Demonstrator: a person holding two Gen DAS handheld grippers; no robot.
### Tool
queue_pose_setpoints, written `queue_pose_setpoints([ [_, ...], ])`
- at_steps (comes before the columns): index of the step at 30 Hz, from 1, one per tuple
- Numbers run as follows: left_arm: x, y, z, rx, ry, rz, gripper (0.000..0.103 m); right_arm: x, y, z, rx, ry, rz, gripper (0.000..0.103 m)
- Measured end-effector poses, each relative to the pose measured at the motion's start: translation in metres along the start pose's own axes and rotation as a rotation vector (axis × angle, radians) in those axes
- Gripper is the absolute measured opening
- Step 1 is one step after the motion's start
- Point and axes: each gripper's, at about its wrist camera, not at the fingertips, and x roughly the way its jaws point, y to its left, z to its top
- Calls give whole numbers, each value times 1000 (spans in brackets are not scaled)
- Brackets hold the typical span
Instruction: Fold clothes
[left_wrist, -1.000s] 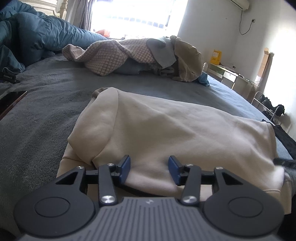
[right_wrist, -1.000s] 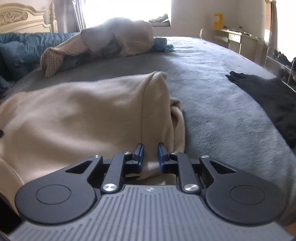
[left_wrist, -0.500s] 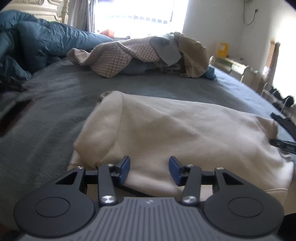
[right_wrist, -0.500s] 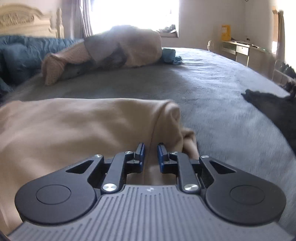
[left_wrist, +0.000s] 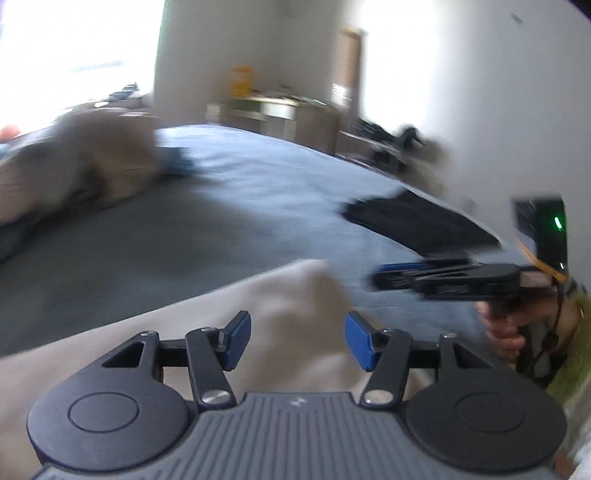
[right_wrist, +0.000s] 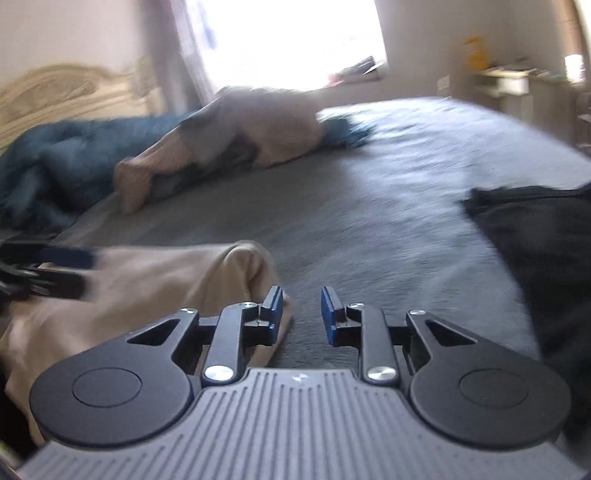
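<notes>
- Beige sweatshirt (left_wrist: 295, 332) lies between and under the spread left gripper (left_wrist: 297, 339), which has swung toward the right gripper (left_wrist: 391, 275); nothing pinched.
- Right wrist view: right gripper (right_wrist: 302, 314), clamped on cloth a second ago, now gapes over grey bedspread (right_wrist: 369, 221), sweatshirt (right_wrist: 166, 288) to its left; fold seemingly released.

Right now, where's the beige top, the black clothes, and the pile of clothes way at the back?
beige top (right_wrist: 155, 280), right wrist view, on its flat upper layer.
black clothes (right_wrist: 535, 236), right wrist view, middle of the dark fabric.
pile of clothes (right_wrist: 266, 125), right wrist view, on its tan hump.
</notes>
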Motion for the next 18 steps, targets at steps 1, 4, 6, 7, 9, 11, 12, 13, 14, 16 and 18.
queue_pose_setpoints([
  [1,14,-7,0,19,19,-8,58,6,-1,2,-29,23,30,26],
  [4,45,-14,-10,22,104,10,57,13,3,2,-119,63,77,32],
  [6,52,-13,-23,19,119,37,57,19,5,4,-192,79,121,38],
  [7,50,-15,-28,29,100,42,57,24,6,6,-211,91,137,42],
  [9,48,-21,-37,62,77,64,58,33,8,6,-248,127,160,42],
  [11,47,-28,-46,99,57,88,59,43,8,7,-246,163,239,42],
  [12,46,-31,-49,111,49,96,59,48,8,7,-245,179,258,42],
  [13,46,-33,-51,118,43,101,59,53,8,8,-249,180,252,41],
  [14,45,-33,-53,119,39,103,59,57,8,10,-252,180,245,40],
  [16,45,-33,-54,116,35,99,59,64,-3,13,-186,162,261,40],
  [18,45,-33,-50,122,34,97,59,69,-19,16,-83,152,292,39],
])
